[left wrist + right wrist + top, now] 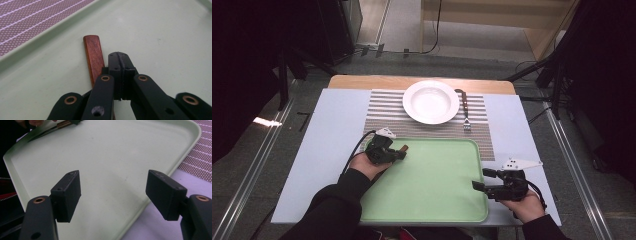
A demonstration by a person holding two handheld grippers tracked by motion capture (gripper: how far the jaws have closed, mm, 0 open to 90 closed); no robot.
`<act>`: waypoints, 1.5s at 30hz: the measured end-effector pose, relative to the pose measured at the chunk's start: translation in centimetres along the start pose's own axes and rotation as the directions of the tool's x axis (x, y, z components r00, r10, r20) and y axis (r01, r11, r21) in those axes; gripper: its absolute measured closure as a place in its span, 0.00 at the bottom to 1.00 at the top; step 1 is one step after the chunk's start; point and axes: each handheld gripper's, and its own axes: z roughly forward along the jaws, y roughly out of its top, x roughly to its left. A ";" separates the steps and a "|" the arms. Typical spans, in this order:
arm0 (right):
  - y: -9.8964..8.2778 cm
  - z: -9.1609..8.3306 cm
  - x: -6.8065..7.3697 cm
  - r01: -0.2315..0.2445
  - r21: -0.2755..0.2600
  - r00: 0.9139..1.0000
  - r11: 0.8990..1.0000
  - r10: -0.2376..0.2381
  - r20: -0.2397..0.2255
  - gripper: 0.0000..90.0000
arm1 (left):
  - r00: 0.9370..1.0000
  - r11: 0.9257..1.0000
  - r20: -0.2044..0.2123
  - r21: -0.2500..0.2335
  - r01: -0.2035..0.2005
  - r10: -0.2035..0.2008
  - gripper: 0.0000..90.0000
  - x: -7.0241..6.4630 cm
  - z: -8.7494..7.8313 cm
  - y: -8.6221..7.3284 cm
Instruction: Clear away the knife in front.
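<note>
I read this as table setting: a plate (431,101) and fork (465,111) already sit on the striped placemat (382,116), well beyond my left claw (401,153), and the piece in hand is a utensil with a wooden handle (94,56). In the left gripper view that claw's jaws are pressed together, and the handle runs alongside them on the left, down under the linkage, so I cannot tell whether the pads actually pinch it or merely lie against it. It sits in the green tray (437,175), close to the rim nearest the placemat. My right claw (484,179) hangs wide, nothing between its pads, over the tray's near right corner. The next move, I judge, is to lift the utensil clear of the rim and carry it to the free side of the plate, so the grip needs confirming first. The right gripper view adds what the left one hides: a dark blade-like length (42,134) continuing from the handle along the tray edge.
</note>
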 end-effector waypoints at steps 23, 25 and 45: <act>0.1 0.0 -0.1 -0.001 -0.004 1.000 1.000 0.001 0.002 0.30 | 0.996 0.996 -0.040 -0.040 0.080 -0.081 0.99 2.7 -1.6 -0.8; 0.1 0.0 0.0 0.000 -0.005 1.000 1.000 0.000 0.002 0.30 | 0.995 0.996 -0.049 -0.041 0.084 -0.086 0.99 3.0 -1.8 -0.9; 0.6 0.4 -0.1 0.011 -0.004 1.000 1.000 -0.011 -0.007 0.30 | 0.985 0.988 -0.083 -0.060 0.146 -0.150 0.99 4.8 -4.1 -2.9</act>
